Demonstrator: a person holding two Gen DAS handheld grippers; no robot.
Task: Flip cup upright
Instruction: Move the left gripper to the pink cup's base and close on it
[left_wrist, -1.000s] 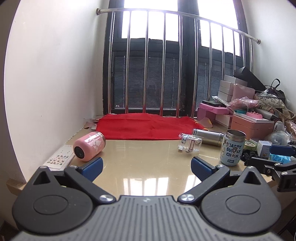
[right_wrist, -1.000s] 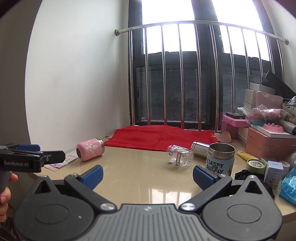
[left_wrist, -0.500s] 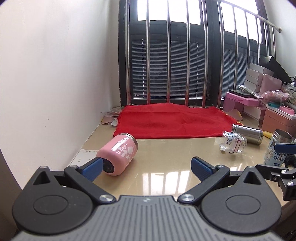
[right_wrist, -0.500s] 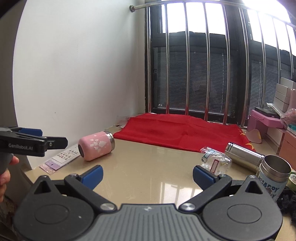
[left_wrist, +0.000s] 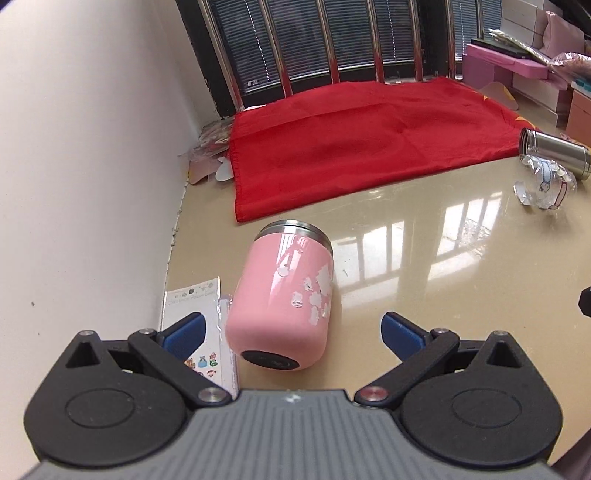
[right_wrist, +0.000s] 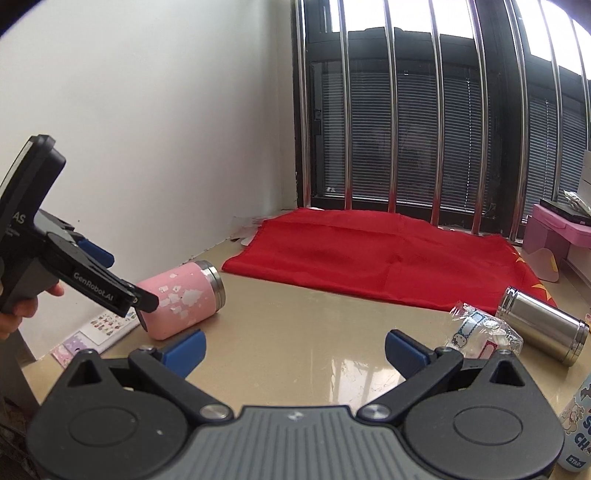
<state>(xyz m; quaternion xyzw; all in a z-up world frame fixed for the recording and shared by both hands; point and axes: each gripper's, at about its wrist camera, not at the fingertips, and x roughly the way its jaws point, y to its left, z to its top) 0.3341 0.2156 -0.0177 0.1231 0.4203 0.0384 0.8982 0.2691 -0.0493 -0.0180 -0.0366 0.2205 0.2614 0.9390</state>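
A pink cup (left_wrist: 284, 302) with white flower marks lies on its side on the beige table, steel rim away from me, dark base toward me. It also shows in the right wrist view (right_wrist: 183, 299). My left gripper (left_wrist: 291, 334) is open, tilted down, its blue fingertips on either side of the cup's base end and apart from it. It shows from the side in the right wrist view (right_wrist: 110, 284). My right gripper (right_wrist: 295, 349) is open and empty over the middle of the table.
A red cloth (left_wrist: 369, 147) lies behind the cup. A sticker sheet (left_wrist: 192, 306) lies by the left wall. A steel cup (right_wrist: 541, 328) on its side, a clear wrapper (right_wrist: 484, 332) and an upright printed mug (right_wrist: 578, 428) are at the right.
My left gripper has moved forward and tilted down until the pink cup's base lies between its open fingers. My right gripper has swung left a little. The cup has not moved.
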